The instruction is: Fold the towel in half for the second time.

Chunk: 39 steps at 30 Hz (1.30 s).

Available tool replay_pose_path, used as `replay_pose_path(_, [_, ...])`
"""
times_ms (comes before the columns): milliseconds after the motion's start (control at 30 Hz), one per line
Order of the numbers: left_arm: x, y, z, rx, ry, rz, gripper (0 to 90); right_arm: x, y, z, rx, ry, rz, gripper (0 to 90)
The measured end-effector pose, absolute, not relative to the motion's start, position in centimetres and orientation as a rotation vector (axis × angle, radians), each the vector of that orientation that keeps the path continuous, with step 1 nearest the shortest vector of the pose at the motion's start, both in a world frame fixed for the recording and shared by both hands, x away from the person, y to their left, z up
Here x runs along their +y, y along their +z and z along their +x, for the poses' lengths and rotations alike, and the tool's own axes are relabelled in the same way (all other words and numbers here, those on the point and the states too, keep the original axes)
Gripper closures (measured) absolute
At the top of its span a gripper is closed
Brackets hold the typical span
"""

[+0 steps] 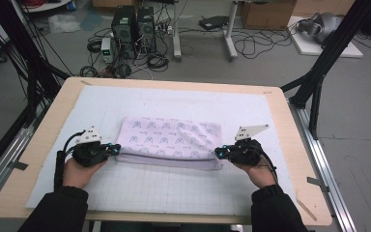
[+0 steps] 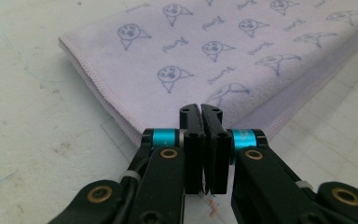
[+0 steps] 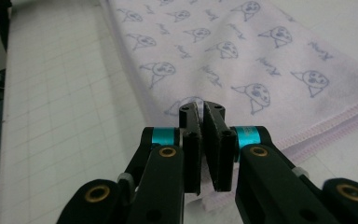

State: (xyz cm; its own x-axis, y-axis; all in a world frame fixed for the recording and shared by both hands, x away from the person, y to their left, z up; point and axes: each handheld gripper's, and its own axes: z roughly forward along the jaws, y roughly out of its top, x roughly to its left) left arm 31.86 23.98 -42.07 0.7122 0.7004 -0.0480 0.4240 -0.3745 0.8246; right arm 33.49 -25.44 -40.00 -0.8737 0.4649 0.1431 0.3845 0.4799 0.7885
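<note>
High view: a folded lilac towel (image 1: 169, 141) with little drawn faces lies in the middle of the white mat (image 1: 125, 193), a bit nearer the front edge. The left gripper (image 1: 116, 149) sits at the towel's left end, its jaws pressed together. In the left gripper view the tips (image 2: 201, 109) are at the towel's (image 2: 223, 60) near corner (I cannot tell if cloth is pinched). The right gripper (image 1: 218, 152) sits at the right end, jaws together too. In the right gripper view its tips (image 3: 200, 108) hide the towel's (image 3: 242, 51) edge.
</note>
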Motion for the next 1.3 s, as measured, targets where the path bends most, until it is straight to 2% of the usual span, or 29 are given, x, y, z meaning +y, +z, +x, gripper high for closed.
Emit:
replay_pose_path(133, [24.4, -42.7, 31.3, 0.871, 0.348, 2.016, 86.0, -25.0, -41.1, 32.6, 2.685, 1.32, 0.746, 84.7])
replay_pose_path(200, [24.5, -42.7, 31.1, 0.865, 0.343, 1.992, 74.4, -25.0, -41.8, 32.7, 2.704, 1.287, 0.774, 77.1])
replay_pose_path(233, [24.5, -42.6, 31.1, 0.861, 0.331, 1.971, 73.1, -25.2, -41.8, 32.8, 2.678, 1.351, 0.779, 76.4])
replay_pose_path(333, [23.9, -42.5, 31.6, 0.871, 0.324, 1.974, 74.2, -25.3, -41.3, 33.3, 2.599, 1.441, 0.813, 76.6])
replay_pose_path(467, [22.9, -43.2, 32.1, 0.886, 0.323, 2.022, 78.1, -24.5, -42.3, 34.3, 2.634, 1.373, 0.859, 76.6])
replay_pose_path(567, [22.6, -44.0, 32.2, 0.915, 0.321, 2.064, 76.9, -24.2, -43.3, 34.6, 2.682, 1.29, 0.878, 76.5])
replay_pose_path(833, [23.0, -44.2, 31.5, 0.907, 0.327, 2.027, 74.2, -24.2, -43.7, 34.4, 2.688, 1.201, 0.87, 75.6])
replay_pose_path(933, [23.3, -43.8, 31.0, 0.905, 0.34, 1.999, 69.4, -24.3, -43.4, 34.2, 2.672, 1.235, 0.873, 70.1])
replay_pose_path(1200, [23.7, -42.4, 29.1, 0.892, 0.345, 1.909, 51.8, -24.2, -41.6, 32.7, 2.562, 1.367, 0.871, 46.7])
replay_pose_path(1300, [23.4, -42.1, 28.4, 0.876, 0.35, 1.915, 48.6, -24.2, -40.8, 31.7, 2.482, 1.402, 0.861, 39.4])
